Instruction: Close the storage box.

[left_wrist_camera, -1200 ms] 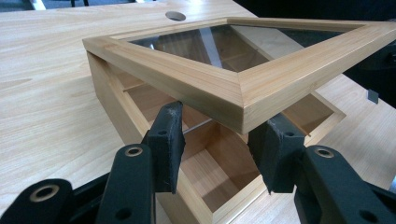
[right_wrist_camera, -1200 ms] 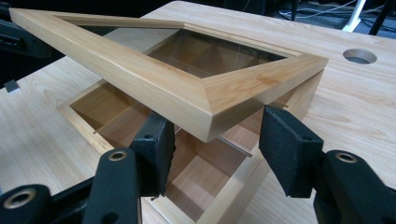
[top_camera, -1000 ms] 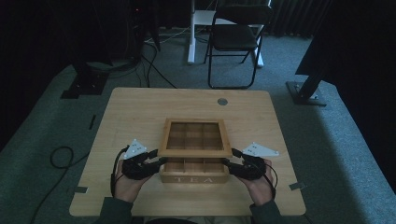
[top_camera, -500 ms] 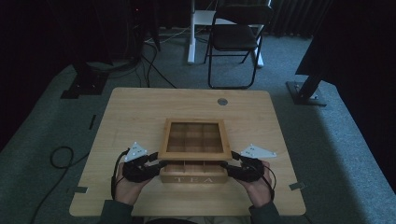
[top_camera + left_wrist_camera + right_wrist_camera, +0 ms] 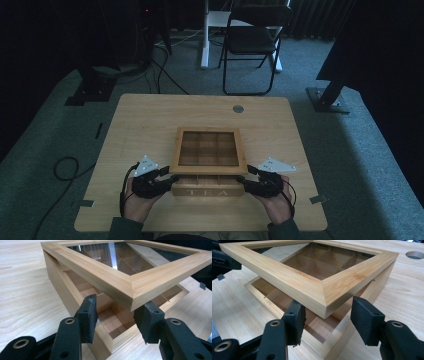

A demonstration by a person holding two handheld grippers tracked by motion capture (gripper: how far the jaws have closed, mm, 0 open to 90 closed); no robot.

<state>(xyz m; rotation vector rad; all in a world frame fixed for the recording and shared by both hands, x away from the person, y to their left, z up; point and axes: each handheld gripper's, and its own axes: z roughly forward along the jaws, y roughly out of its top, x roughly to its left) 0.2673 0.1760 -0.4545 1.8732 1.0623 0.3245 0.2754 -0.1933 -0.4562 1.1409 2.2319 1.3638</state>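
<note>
So there's a wooden tea box point(image 5: 205, 186) sitting near the front edge of the light wood table point(image 5: 150, 115), the word TEA printed on its front face. Its lid point(image 5: 208, 149), a wooden frame with a glass pane, is tilted up at the front, hinged along the back, so you can look in under it at the divided compartments (a grid of them shows through the glass too).

The left gripper point(image 5: 167, 176) is at the box's front left corner and the right gripper point(image 5: 242, 176) is at the front right corner, one hand behind each, with the forearms coming in from the bottom of the high view.

In the left gripper view, the lid's corner point(image 5: 132, 290) hangs just above and between the two black pads point(image 5: 87, 315), and the pads stand apart on either side of it without pressing on it. Those jaws have just been opening a bit further, with the lid corner between them.

Same story in the right gripper view: the lid corner point(image 5: 324, 295) pokes down between the pads point(image 5: 365, 320), with a visible gap at each side, so those jaws stand apart too and grip nothing.

A round grommet hole point(image 5: 238, 108) sits near the far edge of the table, and a black folding chair point(image 5: 252, 40) stands on the carpet beyond.
</note>
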